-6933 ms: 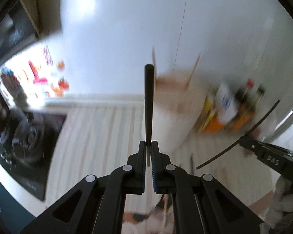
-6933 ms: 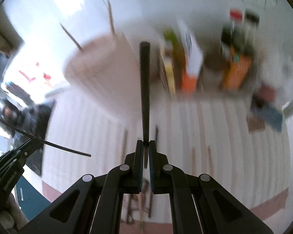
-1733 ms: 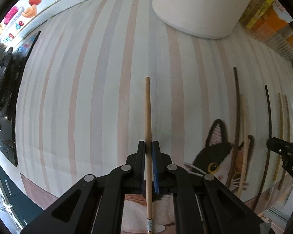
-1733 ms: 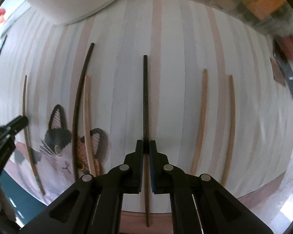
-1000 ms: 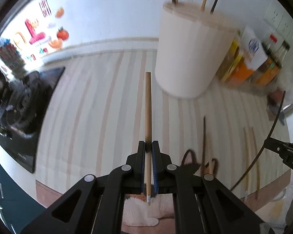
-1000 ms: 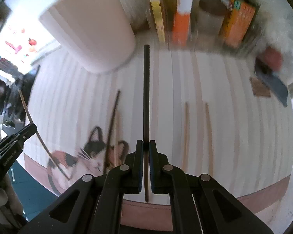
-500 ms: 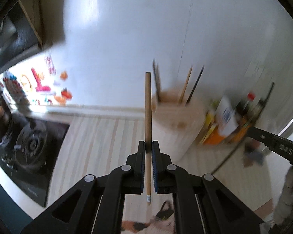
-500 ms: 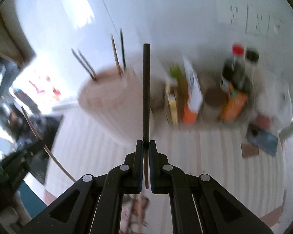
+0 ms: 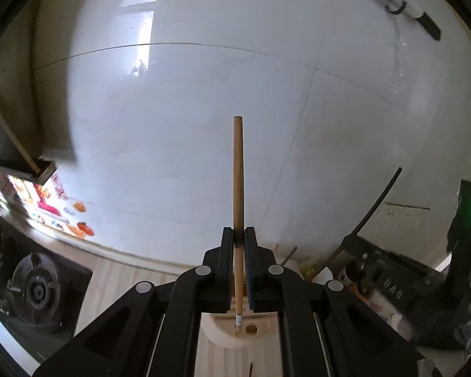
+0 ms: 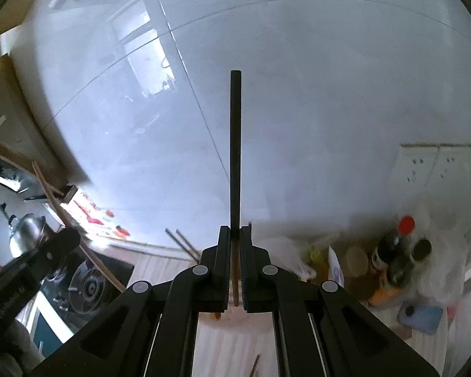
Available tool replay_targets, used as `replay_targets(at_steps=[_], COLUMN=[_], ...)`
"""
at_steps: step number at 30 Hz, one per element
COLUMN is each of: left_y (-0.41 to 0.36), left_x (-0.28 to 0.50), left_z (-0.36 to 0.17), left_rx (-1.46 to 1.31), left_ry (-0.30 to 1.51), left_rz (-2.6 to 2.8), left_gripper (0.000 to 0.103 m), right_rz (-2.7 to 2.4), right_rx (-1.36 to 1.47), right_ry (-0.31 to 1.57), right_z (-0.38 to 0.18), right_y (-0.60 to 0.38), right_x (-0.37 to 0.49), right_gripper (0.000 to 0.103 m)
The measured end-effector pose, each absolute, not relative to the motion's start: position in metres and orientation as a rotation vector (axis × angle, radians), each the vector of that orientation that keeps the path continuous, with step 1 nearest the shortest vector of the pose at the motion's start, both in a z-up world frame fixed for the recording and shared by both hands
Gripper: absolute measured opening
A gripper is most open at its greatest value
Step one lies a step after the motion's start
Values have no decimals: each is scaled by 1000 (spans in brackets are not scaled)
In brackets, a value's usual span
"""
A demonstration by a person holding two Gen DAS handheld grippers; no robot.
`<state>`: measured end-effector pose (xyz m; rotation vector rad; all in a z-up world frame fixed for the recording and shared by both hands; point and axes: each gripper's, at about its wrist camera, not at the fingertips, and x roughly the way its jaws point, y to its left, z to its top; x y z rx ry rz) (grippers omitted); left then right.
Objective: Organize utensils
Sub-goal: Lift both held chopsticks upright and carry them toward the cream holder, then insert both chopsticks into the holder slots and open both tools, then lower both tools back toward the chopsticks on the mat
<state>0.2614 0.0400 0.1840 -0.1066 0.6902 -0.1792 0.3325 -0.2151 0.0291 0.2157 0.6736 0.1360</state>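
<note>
My left gripper (image 9: 238,235) is shut on a light wooden chopstick (image 9: 238,182) held upright; its lower tip hangs just above a hole in the top of the cream chopstick holder (image 9: 257,334). My right gripper (image 10: 234,235) is shut on a black chopstick (image 10: 235,150), also upright, above the same holder (image 10: 232,315). Several chopsticks (image 10: 182,242) stand in the holder behind the right gripper. The right gripper and its black chopstick (image 9: 373,210) show at the right of the left wrist view.
White tiled wall (image 9: 204,94) fills both views. A gas stove (image 9: 37,292) and kettle (image 10: 26,229) lie to the left. Sauce bottles (image 10: 395,251), packets and a blue phone (image 10: 420,314) stand to the right. A chopstick (image 10: 254,364) lies on the striped mat below.
Both grippers have tilted further up and moved in over the holder, each still holding its chopstick. The holder now lies right beneath the fingers instead of ahead.
</note>
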Motion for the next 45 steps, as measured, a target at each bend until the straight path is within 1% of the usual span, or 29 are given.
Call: replay_targets(at_steps=[6,13,22,26,28,29,30,31,32,33,35,36,37,38,39,43,45], left_y=[36,27,36,45,50,52,56,61,64,67,73,77,81,85,88,87,73], left_x=[306,340,356,355,349,345,341,335,330,323,310,304,297,290,285,255,240], left_z=[162,132,93,91,95,97,98,99,100,101,98,94,89,83,79,60,55], left_rx=[-131,-97,-86,-105,-106,-102,-100,-96,-90,-86,-73,-68,-70,-71,-71,-28,-1], left_ry=[718,748,836,882,876,870,866,859,852,841,828,836,844,849,849,855,875], left_rz=[-182,-179,-168,-150,-133,-121,-108,-92,-79,-64,-32,-19,-7,4,12,52,52], left_gripper=[4,4,5,10,11,18,36,48,66,71,72,81,87,97,103,103,103], right_rz=[107,91,89,119,123,129,129,123,119,113,89,75,63,51,34,-31,-62], right_rx=[222,228,218,217,222,219,219,220,223,227,235,237,238,239,236,215,213], right_ry=[688,713,785,844,865,881,887,888,884,880,872,868,866,863,856,841,837], right_z=[16,-6,-30,-39,-42,-43,-43,-43,-42,-39,-36,-35,-35,-36,-37,-41,-45], right_y=[-206,-204,-202,-203,-204,-204,-204,-206,-209,-210,-216,-221,-225,-229,-233,-245,-253], right_x=[375,404,422,427,425,425,423,420,417,412,405,397,391,386,376,342,326], right_gripper=[6,6,6,6,6,7,13,17,24,29,33,35,36,39,43,52,59])
